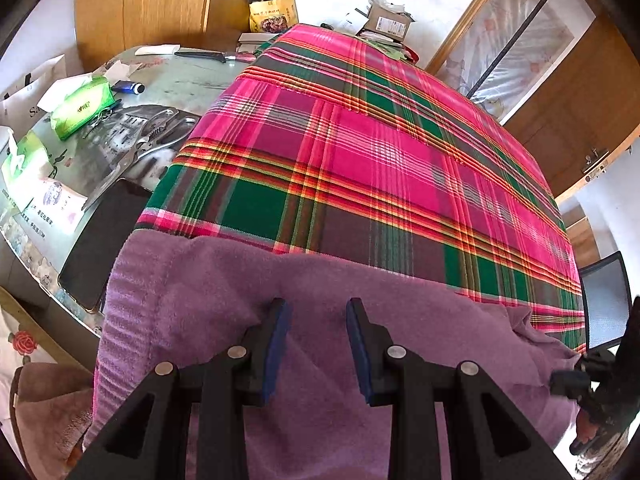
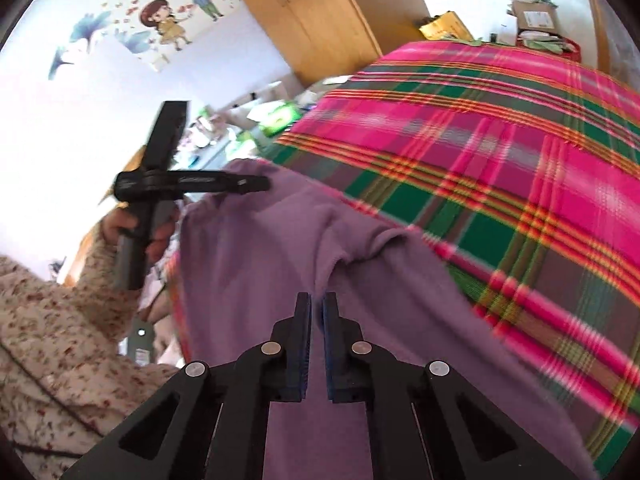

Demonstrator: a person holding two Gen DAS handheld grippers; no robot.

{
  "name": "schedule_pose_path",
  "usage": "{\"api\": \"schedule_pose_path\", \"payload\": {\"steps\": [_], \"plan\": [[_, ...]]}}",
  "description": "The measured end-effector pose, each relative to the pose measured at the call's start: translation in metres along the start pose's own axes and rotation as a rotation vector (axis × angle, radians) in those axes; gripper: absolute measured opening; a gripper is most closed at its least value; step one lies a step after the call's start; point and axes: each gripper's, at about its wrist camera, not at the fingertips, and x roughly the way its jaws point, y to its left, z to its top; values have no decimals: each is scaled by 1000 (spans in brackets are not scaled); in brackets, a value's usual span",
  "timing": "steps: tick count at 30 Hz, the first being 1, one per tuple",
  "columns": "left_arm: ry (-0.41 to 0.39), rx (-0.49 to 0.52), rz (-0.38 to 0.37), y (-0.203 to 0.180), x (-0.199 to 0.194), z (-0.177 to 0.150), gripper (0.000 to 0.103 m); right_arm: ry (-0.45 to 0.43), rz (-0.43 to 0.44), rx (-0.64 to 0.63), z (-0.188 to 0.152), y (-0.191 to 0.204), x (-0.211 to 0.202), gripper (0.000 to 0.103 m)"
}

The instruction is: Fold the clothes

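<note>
A purple garment [image 1: 320, 300] lies bunched at the near edge of a pink-and-green plaid cloth [image 1: 360, 152] covering the worktop [image 1: 180, 80]. The left gripper [image 1: 319, 308] hangs over the garment, fingers parted, fabric below the gap and nothing pinched. The right gripper [image 2: 317, 304] points down at the garment's other end, fingers narrowed to a slit; whether fabric sits between them cannot be told. Beside the cloth lie a green tissue pack [image 1: 80, 108] and scissors [image 1: 148, 144].
</note>
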Motion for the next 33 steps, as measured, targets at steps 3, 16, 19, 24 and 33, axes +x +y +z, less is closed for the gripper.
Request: {"api": "schedule_pose_path", "payload": {"steps": [3,16,19,24,33], "plan": [[-3,1,2,0,0,0,31,21,47,-16,-7,11,6,6],[-13,12,-6,1,0,-2,31,30,-140,129,25,-32,11,25],[-15,10,-17,2,0,-2,31,51,-106,212,25,-49,20,27],[-16,11,-27,3,0,-1,31,70,52,268,22,-57,30,27],[-31,11,-54,7,0,-3,31,100,85,276,30,-50,51,29]]}}
